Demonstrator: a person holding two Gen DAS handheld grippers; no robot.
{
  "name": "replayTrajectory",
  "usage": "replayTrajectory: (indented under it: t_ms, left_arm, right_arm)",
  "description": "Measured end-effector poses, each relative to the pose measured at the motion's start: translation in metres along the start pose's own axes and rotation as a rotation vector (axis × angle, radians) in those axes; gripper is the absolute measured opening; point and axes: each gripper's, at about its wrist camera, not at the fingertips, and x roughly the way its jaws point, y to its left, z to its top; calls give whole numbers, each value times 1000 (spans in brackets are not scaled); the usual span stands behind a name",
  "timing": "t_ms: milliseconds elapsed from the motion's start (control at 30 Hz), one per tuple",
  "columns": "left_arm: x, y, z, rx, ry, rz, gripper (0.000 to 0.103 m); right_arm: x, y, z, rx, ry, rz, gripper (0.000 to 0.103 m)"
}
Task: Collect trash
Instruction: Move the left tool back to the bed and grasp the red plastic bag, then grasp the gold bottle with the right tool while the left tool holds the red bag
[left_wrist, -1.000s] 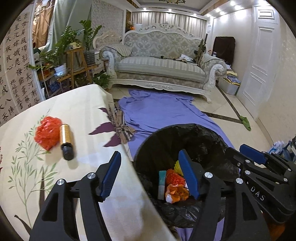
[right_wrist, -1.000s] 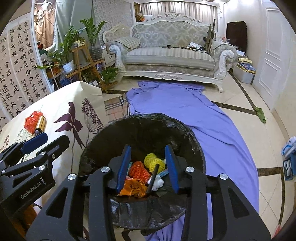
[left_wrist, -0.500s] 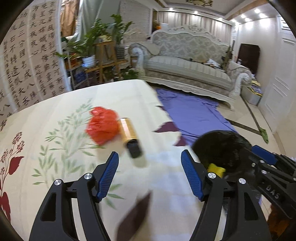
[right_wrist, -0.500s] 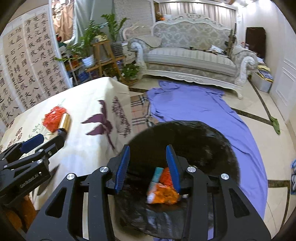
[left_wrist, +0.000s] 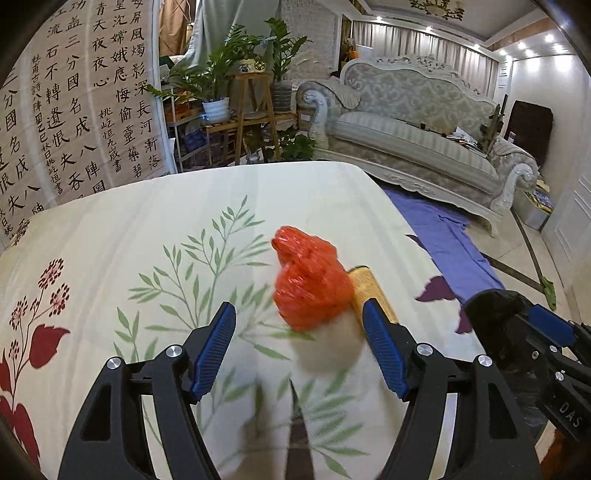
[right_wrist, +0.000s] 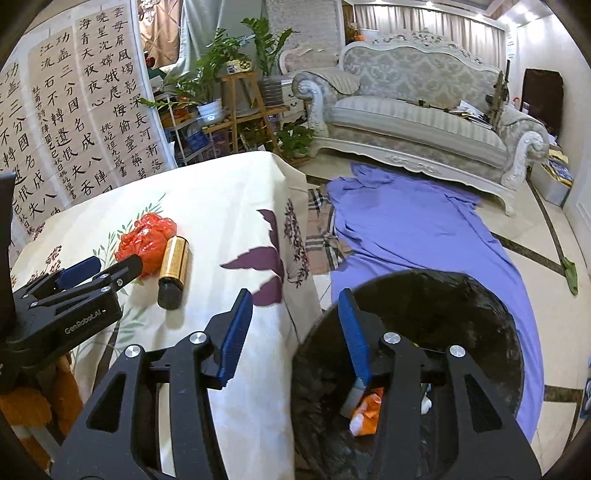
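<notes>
the left gripper (left_wrist: 298, 341) hangs over a cream floral tablecloth (left_wrist: 155, 236) with its blue-padded fingers (left_wrist: 214, 347) spread wide and empty. a crumpled red plastic wrapper (left_wrist: 312, 284) lies just ahead of the fingertips, nearer the right finger, touching a gold cylindrical bottle with a black cap (right_wrist: 173, 271) beside it. the right gripper (right_wrist: 293, 334), fingers also parted and holding nothing, hovers at the table edge, its right finger above a black-lined round trash bin (right_wrist: 480, 314) holding orange and white scraps.

left wrist: low over table (left_wrist: 110, 236) | right wrist: above bin (right_wrist: 480, 295) | shared: sofa (left_wrist: 406, 122)
</notes>
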Motion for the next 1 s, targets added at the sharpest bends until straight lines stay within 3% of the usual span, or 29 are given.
replayTrajectory:
  t_ms: [500,567,633,800,1000]
  left_arm:
    - [22,10,15,9,28,-56,68]
    - [21,9,15,14,24,-64,57]
    - [23,8,13,31,31,-72,39]
    - [19,12,12,33,14,-84,34]
    - [7,25,11,27,-7,-48,33]
  right_arm:
    - [36,28,37,-39,-2,20,47]
    - [38,30,39,-43,-1,24,47]
    - [40,33,39,-49,2,25,47]
    - [43,38,38,-55,11,30,47]
    - [44,53,35,-80,16,48,47]
